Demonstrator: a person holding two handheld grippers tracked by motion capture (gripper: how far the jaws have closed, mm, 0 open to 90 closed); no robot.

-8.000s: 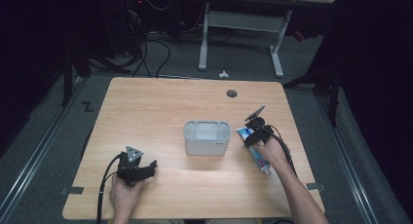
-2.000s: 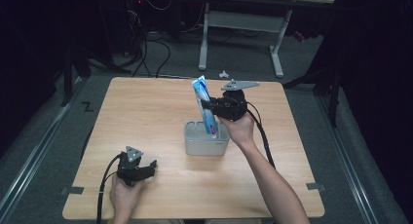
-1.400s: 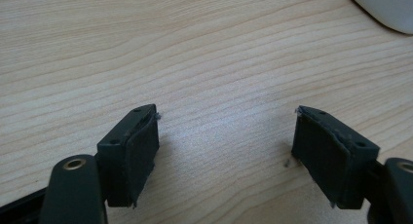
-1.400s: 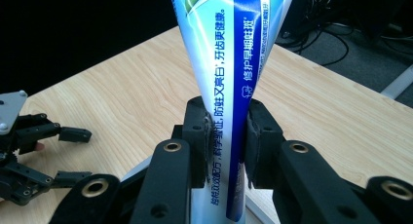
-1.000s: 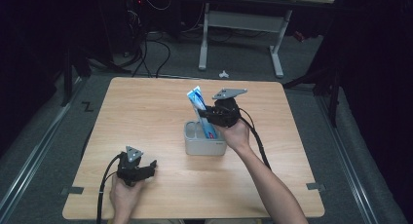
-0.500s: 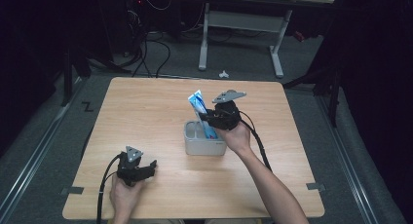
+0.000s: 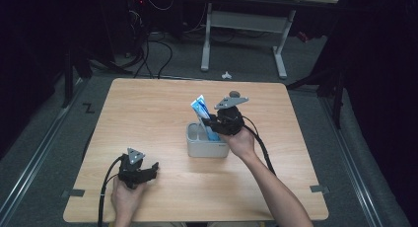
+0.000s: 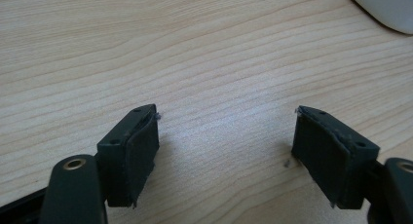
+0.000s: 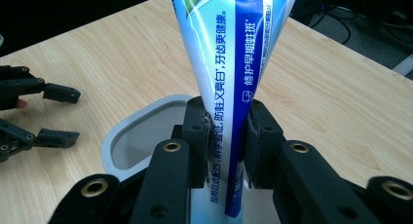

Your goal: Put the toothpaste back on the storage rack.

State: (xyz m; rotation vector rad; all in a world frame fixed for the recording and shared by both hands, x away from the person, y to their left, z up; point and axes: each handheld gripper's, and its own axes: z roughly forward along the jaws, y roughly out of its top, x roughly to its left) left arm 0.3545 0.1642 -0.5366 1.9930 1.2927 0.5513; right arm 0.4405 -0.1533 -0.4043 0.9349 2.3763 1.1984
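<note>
Right tool (image 9: pixel 228 136) pinches the toothpaste tube (image 9: pixel 234 63) over the grey cup (image 7: pixel 207 147); left tool (image 8: pixel 226 151) spread, empty

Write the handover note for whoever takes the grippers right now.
Right gripper: shut on the toothpaste tube, holding it upright, tilted a little, with its lower end inside the grey holder.
Left gripper: open, holding nothing, resting on the table near the front left.
Done: tube picked up and brought into the holder near the table's middle.
Left: probably lower the tube until it rests in the holder, open the jaws and draw the right gripper back.
</note>
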